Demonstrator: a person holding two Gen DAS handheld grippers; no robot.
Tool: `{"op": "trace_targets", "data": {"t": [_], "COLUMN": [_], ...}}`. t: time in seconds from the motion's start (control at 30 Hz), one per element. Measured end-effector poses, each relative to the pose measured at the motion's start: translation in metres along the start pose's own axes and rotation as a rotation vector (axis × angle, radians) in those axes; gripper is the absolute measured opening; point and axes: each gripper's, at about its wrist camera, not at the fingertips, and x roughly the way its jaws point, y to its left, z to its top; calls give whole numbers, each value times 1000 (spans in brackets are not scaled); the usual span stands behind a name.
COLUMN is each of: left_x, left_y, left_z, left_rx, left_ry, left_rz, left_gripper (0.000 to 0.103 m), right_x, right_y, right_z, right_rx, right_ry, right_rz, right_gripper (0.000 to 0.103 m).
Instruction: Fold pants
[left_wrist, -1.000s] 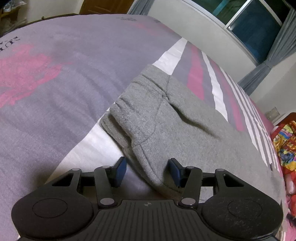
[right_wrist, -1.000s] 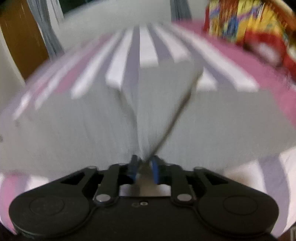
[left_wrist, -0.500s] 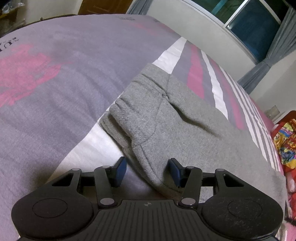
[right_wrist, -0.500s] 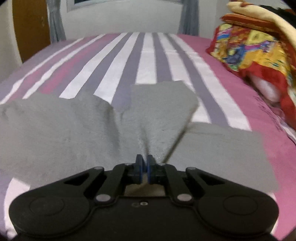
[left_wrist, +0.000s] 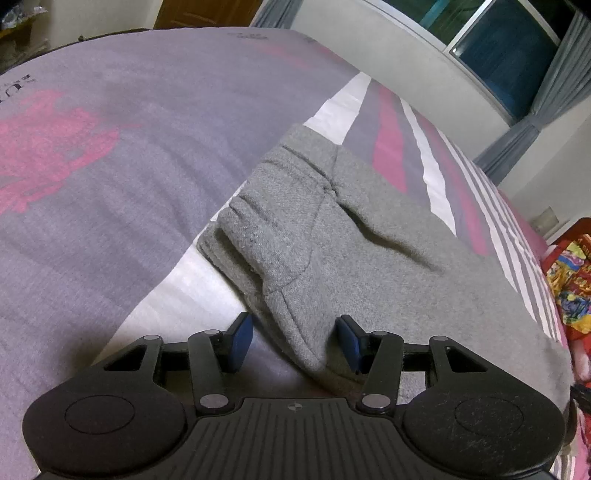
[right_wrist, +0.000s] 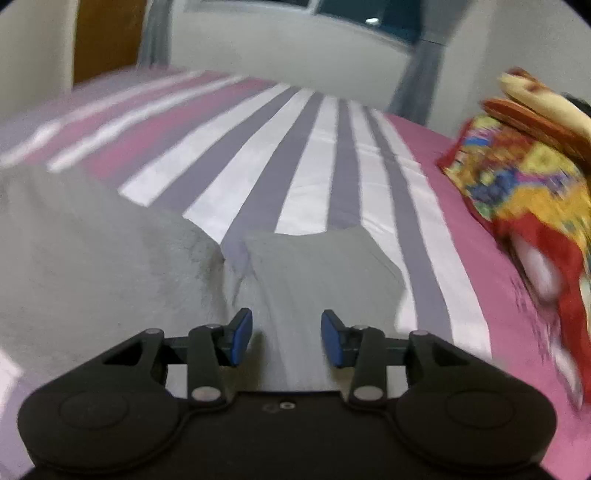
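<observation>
Lying across a striped bedsheet (left_wrist: 110, 229) in grey, pink and white, the grey pants (left_wrist: 369, 258) fill the middle of the left wrist view, their bunched waistband end up toward eleven o'clock and the rest spreading away toward three o'clock. The left gripper (left_wrist: 291, 341) sits at six o'clock in that view with its blue pads spread apart; a folded edge of the pants runs down between them, closer to the pad on the right, and whether that pad touches the cloth cannot be told (the pad on the left stands clear of it, over bare sheet). In the right wrist view, which is blurred, the right gripper (right_wrist: 287, 338) is likewise at six o'clock, and its jaws have just been opening: the blue fingers (right_wrist: 242, 338) now stand parted, with a ridge of the pants (right_wrist: 314, 266) lying in the gap between them but not pinched. From that gap the grey cloth reaches up toward twelve o'clock to a flat-edged end of cloth, while a broader grey stretch lies off toward nine o'clock. A brightly patterned blanket (right_wrist: 524, 184) in red, yellow and blue is heaped at two to three o'clock, well apart from the pants, on the pink part of the sheet.
</observation>
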Motion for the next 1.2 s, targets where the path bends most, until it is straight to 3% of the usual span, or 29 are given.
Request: {"op": "trace_targets", "data": {"t": [0.1, 0.13, 0.17, 0.33, 0.43, 0.53, 0.6, 0.73, 0.8, 0.93, 1.1, 1.2], "left_x": [0, 0, 0, 1, 1, 1, 1, 3, 3, 3, -26, -32], "left_y": [0, 0, 0, 1, 1, 1, 1, -1, -2, -3, 11, 26], "left_z": [1, 1, 2, 1, 1, 1, 2, 8, 11, 12, 12, 9], "left_rx": [-1, 0, 3, 11, 14, 13, 10, 10, 11, 2, -117, -193], "left_ry": [5, 6, 7, 8, 7, 7, 12, 35, 42, 37, -88, -119], "left_rz": [-1, -1, -1, -7, -8, -6, -3, 5, 8, 10, -54, -103], "left_gripper": [51, 51, 51, 51, 51, 51, 51, 51, 51, 51, 51, 51], "right_x": [32, 36, 36, -37, -88, -112, -104, -49, -52, -56, -57, -54], "right_y": [2, -3, -13, -89, -137, -168, -180, -191, -194, -196, -201, -197], "right_z": [8, 10, 7, -9, -49, -103, -148, -210, -220, -221, -219, -216], "right_rx": [-68, -54, -21, 323, 562, 782, 926, 1134, 1199, 1237, 1231, 1212], "right_ry": [58, 59, 49, -154, -250, -289, -266, -105, -148, -173, -149, -141], "right_rz": [-31, -21, -9, -44, -31, 15, 51, 138, 164, 158, 152, 149], "right_gripper": [39, 27, 7, 5, 5, 5, 5, 5, 5, 18, 17, 18]}}
